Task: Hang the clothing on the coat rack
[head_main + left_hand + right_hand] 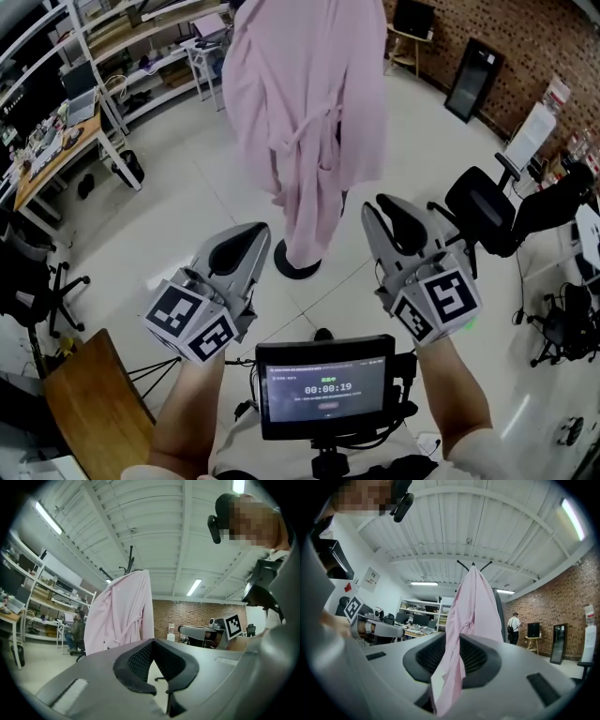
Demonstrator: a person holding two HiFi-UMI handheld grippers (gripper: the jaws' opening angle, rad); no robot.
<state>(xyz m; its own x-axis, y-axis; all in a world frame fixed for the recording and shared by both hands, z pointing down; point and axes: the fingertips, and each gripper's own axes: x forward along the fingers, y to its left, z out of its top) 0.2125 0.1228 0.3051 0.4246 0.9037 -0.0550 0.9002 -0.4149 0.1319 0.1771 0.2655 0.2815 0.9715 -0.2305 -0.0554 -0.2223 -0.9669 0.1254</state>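
Reading 00:00:19, a screen (325, 389) sits below the shut left tool (256, 234) and part-open, empty right tool (378, 208).

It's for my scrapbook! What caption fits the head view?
Left gripper and right gripper point toward the pink robe hanging on the coat rack.

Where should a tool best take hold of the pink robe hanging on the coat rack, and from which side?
Probably the tied belt across the pink robe, coming level from the person's side: the belt faces them as a narrow bunched band, easier to pinch than flat cloth.
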